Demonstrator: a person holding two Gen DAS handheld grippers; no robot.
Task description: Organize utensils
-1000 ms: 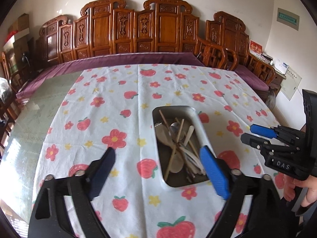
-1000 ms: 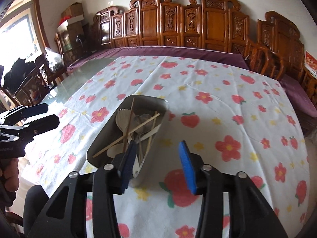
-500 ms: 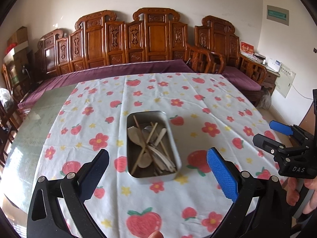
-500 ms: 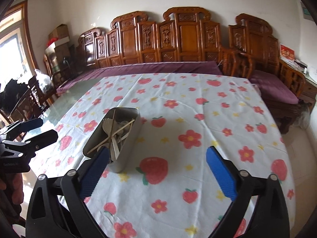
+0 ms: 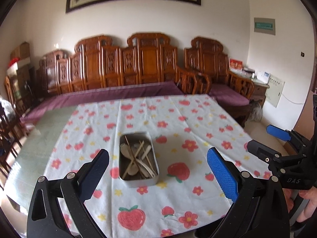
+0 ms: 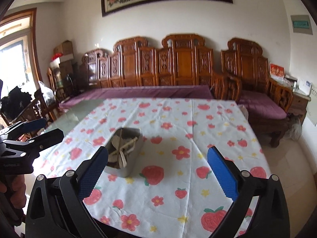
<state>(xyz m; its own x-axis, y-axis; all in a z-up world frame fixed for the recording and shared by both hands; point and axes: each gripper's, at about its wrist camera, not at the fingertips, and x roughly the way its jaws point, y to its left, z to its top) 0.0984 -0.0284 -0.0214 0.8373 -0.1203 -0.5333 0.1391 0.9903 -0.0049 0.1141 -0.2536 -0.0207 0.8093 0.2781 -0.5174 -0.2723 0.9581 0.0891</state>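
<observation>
A grey metal tin (image 5: 138, 180) sits mid-table on the flowered cloth, holding several pale wooden utensils (image 5: 138, 158): a fork, spoons and thin sticks. It also shows in the right wrist view (image 6: 128, 158). My left gripper (image 5: 158, 170) is open and empty, held back above the table's near edge with the tin between its fingers in view. My right gripper (image 6: 158, 168) is open and empty, to the right of the tin. The right gripper shows in the left wrist view (image 5: 277, 144), the left gripper in the right wrist view (image 6: 33, 130).
The table wears a white cloth (image 5: 178, 123) with strawberries and flowers; bare glass (image 5: 39, 138) shows at its left. A carved wooden bench (image 5: 138, 69) with purple cushions stands behind. A wooden armchair (image 6: 257, 75) stands at the right.
Both grippers have pulled back and up from the tin, so more of the table and wall shows. The right gripper's jaws opened wide.
</observation>
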